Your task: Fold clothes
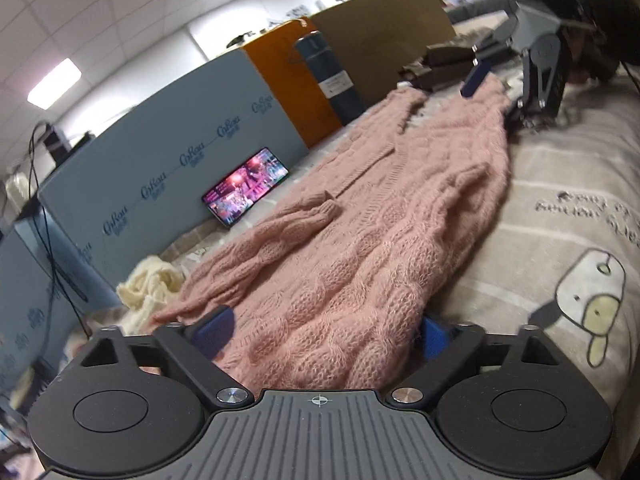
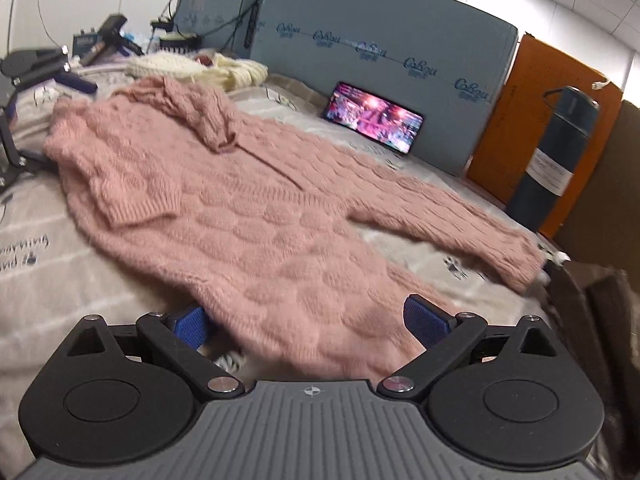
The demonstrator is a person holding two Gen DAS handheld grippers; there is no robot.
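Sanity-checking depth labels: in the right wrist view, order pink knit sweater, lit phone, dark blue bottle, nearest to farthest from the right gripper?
1. Pink knit sweater, between the right gripper fingers.
2. Lit phone, ahead, leaning against the foam board.
3. Dark blue bottle, far right; close to the phone's range.

Our left gripper (image 1: 322,330) and right gripper (image 2: 310,322) look alike: ribbed grey housings marked with a small white crosshair, flanked by round black discs. Black link arms with triangular cut-outs pivot on silver screws and carry blue textured fingertips (image 1: 212,330). From afar, our right gripper shows grey casing and a green light.
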